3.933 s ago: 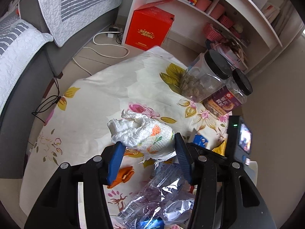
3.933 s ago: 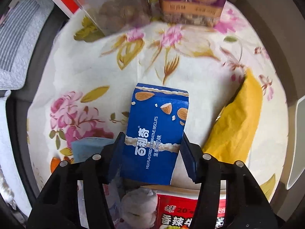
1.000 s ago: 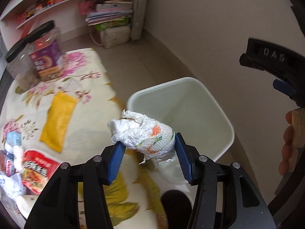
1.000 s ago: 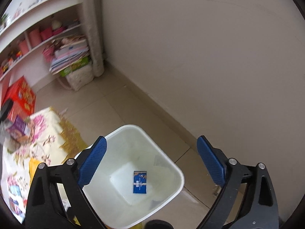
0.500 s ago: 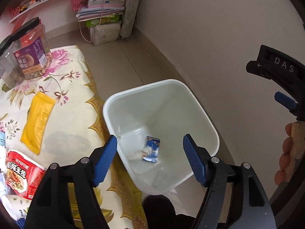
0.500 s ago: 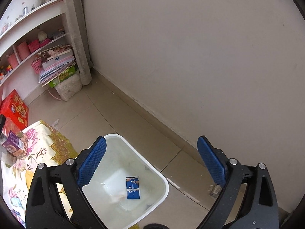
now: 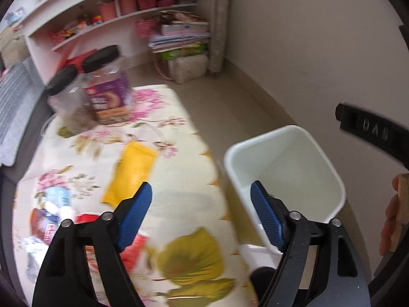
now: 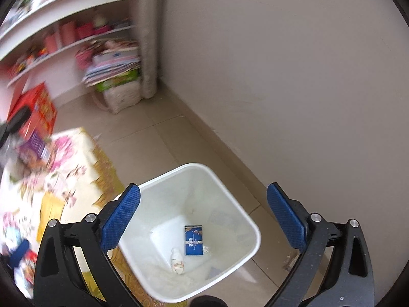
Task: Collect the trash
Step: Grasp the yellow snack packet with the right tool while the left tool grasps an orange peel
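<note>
1. Since a second ago the crumpled white wad has left the left tongs; it now lies on the bottom of the white bin, at the lower centre of the right wrist view, just beside a blue biscuit box.
2. At the bottom of the left wrist view the left tongs are opening wider, with nothing between the blue pads.
3. The right tongs stand wide apart and empty above the bin, at the bottom of the right wrist view.
4. In the left wrist view the bin stands at the centre right, on the floor just beside the edge of the floral cloth on the tabletop.
5. At the lower left of that view a red snack packet and other blurred wrappers lie on the cloth.
6. A yellow packet lies at the centre left, apart from the red one.
7. Two clear jars with black lids stand at the far side of the cloth, upper left.
8. Behind them, along the top of the frame, white shelves hold pink containers, and a stack of books sits near the corner of the wall.
</note>
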